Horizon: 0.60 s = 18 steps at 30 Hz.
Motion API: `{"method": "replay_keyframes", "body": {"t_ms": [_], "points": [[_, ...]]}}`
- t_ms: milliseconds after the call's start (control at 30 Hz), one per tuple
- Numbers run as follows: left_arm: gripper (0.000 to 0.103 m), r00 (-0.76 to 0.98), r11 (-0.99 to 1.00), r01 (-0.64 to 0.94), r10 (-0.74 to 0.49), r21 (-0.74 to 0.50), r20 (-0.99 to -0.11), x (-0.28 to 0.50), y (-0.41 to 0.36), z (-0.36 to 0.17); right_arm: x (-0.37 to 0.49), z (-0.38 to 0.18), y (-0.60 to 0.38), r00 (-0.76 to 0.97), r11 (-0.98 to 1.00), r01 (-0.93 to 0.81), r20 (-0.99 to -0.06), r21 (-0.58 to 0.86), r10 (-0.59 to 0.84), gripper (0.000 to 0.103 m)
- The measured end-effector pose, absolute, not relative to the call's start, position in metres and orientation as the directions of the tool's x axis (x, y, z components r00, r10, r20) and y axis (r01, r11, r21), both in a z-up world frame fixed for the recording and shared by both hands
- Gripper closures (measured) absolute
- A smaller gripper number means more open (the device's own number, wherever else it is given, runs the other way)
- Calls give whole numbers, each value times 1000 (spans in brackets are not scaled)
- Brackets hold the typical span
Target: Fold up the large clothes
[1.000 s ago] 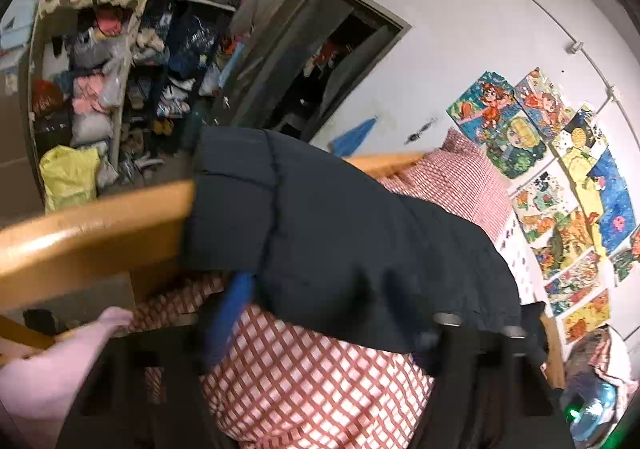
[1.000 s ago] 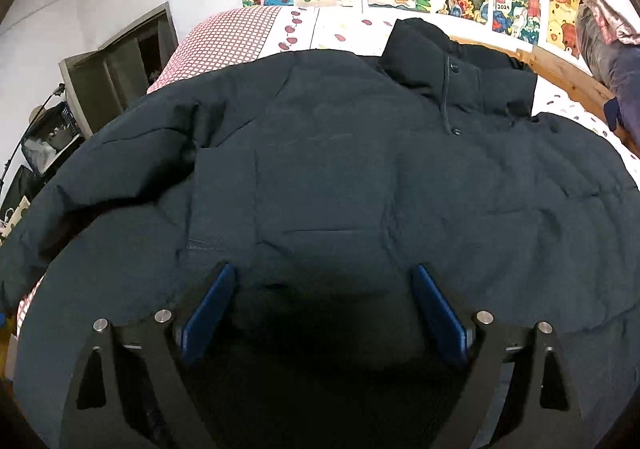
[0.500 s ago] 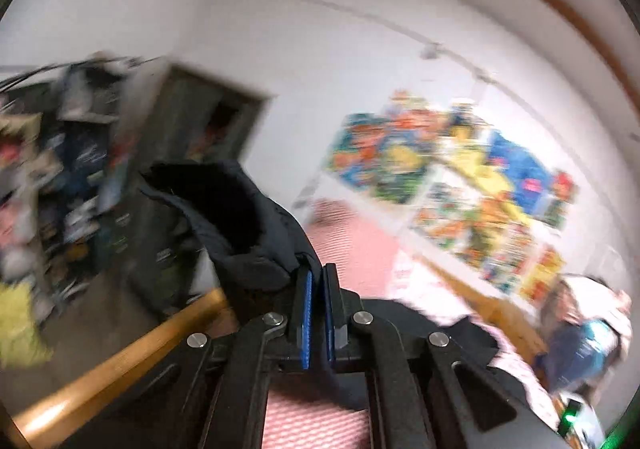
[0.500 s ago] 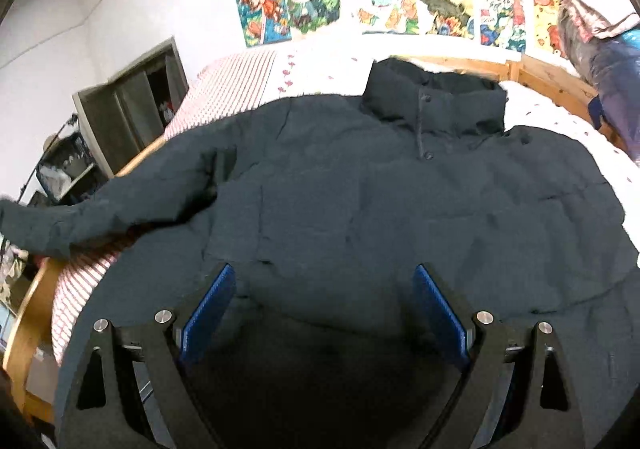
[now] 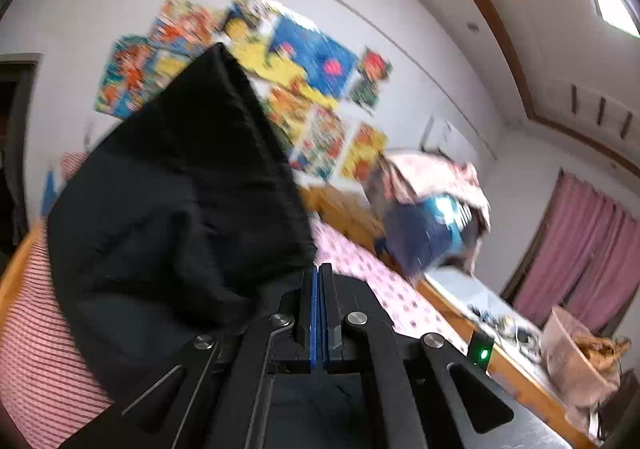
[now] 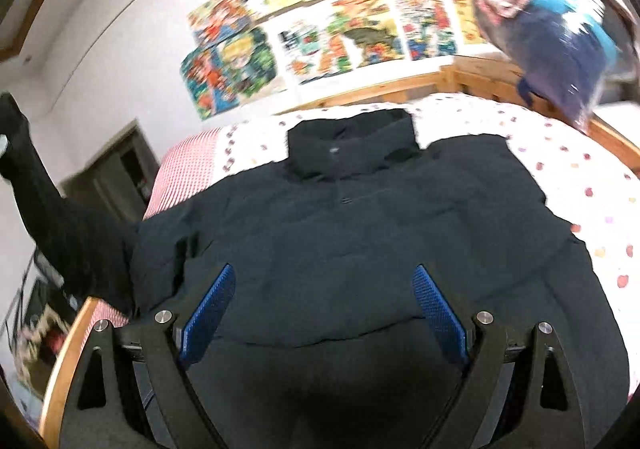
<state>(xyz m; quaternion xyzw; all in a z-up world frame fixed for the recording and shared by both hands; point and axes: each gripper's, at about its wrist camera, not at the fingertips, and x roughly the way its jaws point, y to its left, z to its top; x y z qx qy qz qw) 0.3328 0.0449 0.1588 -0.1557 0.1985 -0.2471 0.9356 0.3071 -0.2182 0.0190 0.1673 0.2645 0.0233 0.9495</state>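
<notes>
Left of the jacket (image 6: pixel 360 241), my left tool (image 5: pixel 319 277) pinches what seems its sleeve (image 6: pixel 52 209); I'd lay it across the chest smoothly; right tool (image 6: pixel 324 313) spread.

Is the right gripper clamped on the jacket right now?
No, the right gripper hangs wide open above the jacket, its blue pads apart.

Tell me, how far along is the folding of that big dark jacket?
Barely begun. The jacket lies spread flat on the bed, unfolded. In hand: the left claw is shut on its sleeve, lifted off the bed. The right claw hovers open. Every fold remains.
</notes>
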Motion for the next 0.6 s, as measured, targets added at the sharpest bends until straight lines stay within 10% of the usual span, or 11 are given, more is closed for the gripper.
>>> {"method": "replay_keyframes", "body": {"t_ms": [600], "points": [[100,584,820,443,-570,-362,-578,361,-20,52,339,-48,-312,823,813,70,-494,578,280,15]]}}
